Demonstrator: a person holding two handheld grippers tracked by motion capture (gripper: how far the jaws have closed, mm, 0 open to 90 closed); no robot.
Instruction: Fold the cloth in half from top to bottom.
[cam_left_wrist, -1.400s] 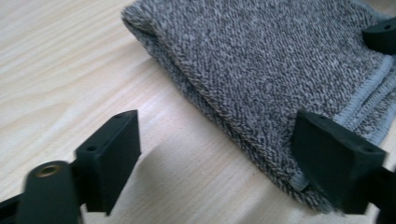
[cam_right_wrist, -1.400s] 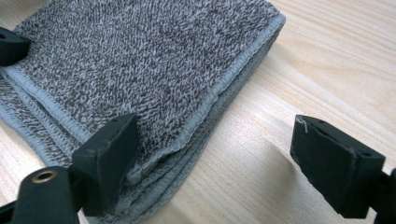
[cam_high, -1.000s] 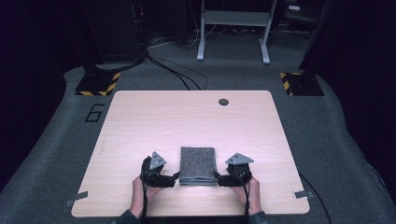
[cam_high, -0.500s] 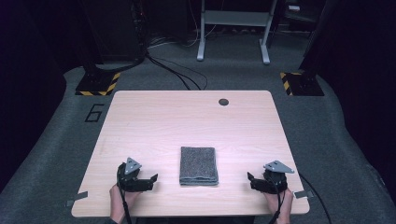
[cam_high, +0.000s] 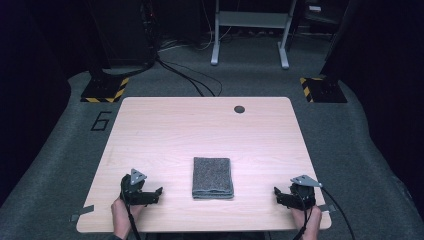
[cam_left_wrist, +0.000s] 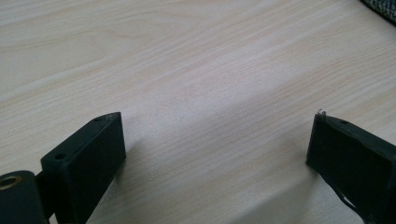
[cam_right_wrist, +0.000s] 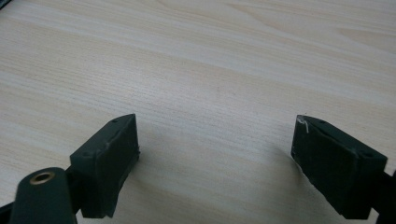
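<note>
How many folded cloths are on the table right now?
1: the grey folded cloth lies near the table's front edge, midway between both grippers. Nothing suggests a hidden one.

A folded grey cloth (cam_high: 213, 177) lies on the light wooden table (cam_high: 200, 130), lower centre of the frame. The left gripper (cam_high: 156, 192) sits at lower left, the right gripper (cam_high: 278, 195) at lower right, both well apart from it. A small dark round hole (cam_high: 239, 109) sits near the table's far edge.
</note>
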